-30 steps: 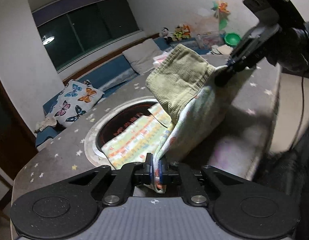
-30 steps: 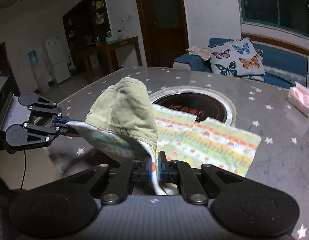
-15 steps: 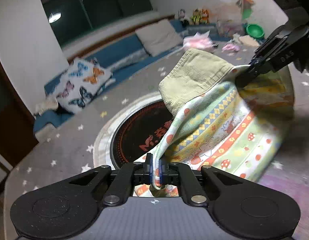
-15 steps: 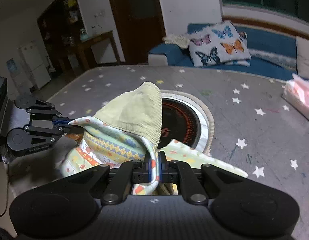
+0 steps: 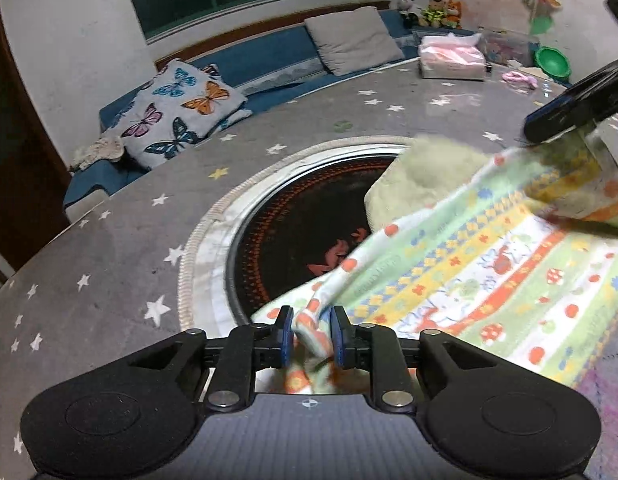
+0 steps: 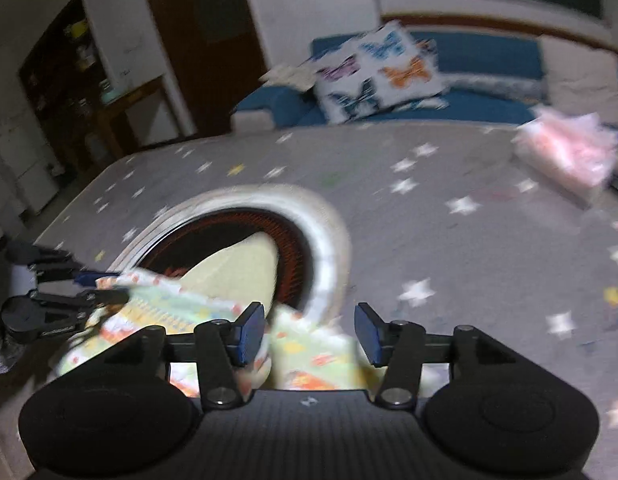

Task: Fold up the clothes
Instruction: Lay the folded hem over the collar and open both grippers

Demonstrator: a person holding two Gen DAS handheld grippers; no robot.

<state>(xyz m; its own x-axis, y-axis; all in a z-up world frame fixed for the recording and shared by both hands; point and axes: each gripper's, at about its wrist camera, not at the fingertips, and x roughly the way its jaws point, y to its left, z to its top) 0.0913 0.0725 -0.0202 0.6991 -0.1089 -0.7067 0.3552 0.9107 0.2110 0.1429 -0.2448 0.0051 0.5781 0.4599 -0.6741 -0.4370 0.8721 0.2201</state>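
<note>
garment (image 5: pixel 481 268) | lies on starred table (image 5: pixel 109 248), partly over round inset, long axis running from left gripper (image 5: pixel 312 338) to right gripper (image 6: pixel 311 336) | both jaws opening, cloth loose between, pads apparently clear (right view blurred) | each corner directly ahead

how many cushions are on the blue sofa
2: the butterfly cushion at the sofa's left end, and the plain grey cushion further right. More may sit beyond the frame.

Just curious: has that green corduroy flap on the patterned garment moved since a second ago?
Yes. The corduroy flap dropped from high above the table onto the round black cooktop.
</note>
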